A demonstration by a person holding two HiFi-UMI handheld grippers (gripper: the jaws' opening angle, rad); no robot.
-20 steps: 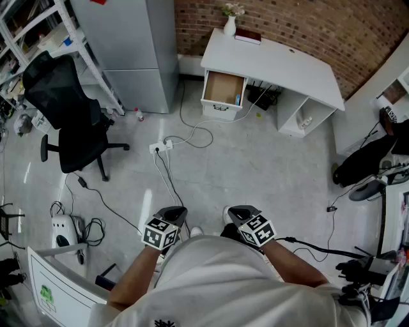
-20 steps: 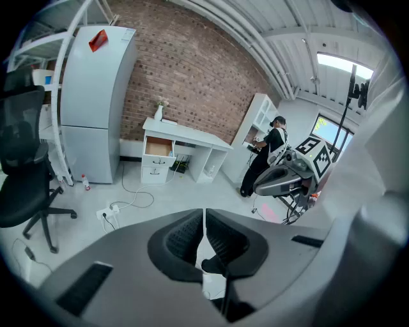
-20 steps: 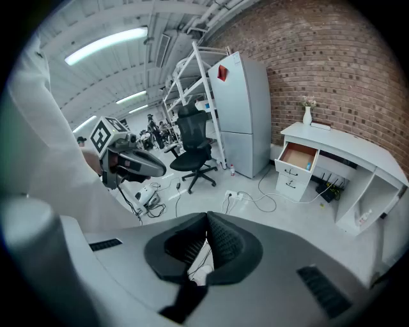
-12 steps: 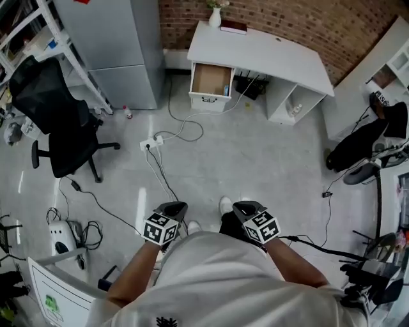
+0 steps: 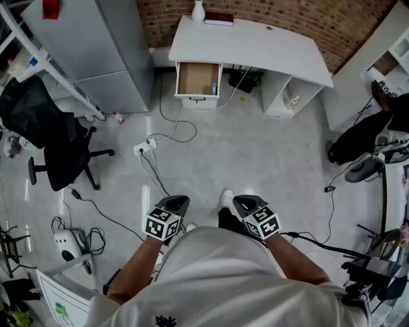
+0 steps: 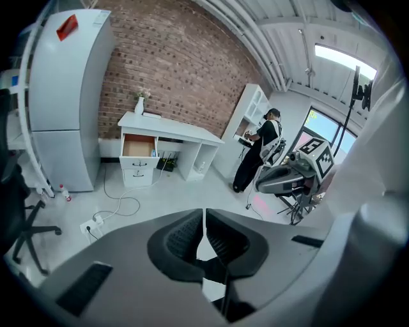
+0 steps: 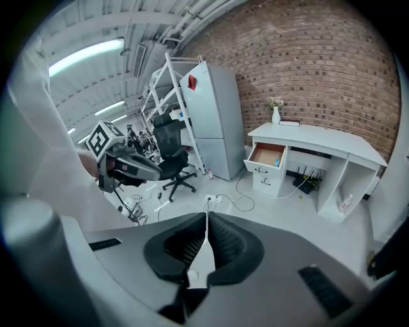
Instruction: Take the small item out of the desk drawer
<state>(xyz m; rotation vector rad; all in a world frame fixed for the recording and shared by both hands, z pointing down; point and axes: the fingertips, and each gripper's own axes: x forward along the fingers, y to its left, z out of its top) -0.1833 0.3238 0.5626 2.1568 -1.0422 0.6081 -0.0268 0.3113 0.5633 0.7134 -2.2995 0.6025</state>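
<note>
The white desk (image 5: 255, 46) stands against the brick wall at the far end of the room. Its drawer (image 5: 197, 79) is pulled open, and a small blue item (image 5: 213, 88) lies at its right side. Both grippers are held close to the person's waist, several steps from the desk. My left gripper (image 5: 175, 204) is shut with nothing in it, and so is my right gripper (image 5: 245, 204). The left gripper view shows the closed jaws (image 6: 204, 220) and the open drawer (image 6: 139, 147) far off. The right gripper view shows its closed jaws (image 7: 206, 223), the drawer (image 7: 267, 155) and the item (image 7: 277, 161).
A black office chair (image 5: 48, 137) and a grey cabinet (image 5: 89, 45) stand at the left. A power strip with cables (image 5: 144, 148) lies on the floor between me and the desk. A vase (image 5: 198, 11) and a book (image 5: 219, 19) sit on the desk. A person (image 6: 259, 147) stands at the right.
The head view has shifted, so the desk and the open drawer have slid left and up in it. Both grippers stay shut near the waist.
</note>
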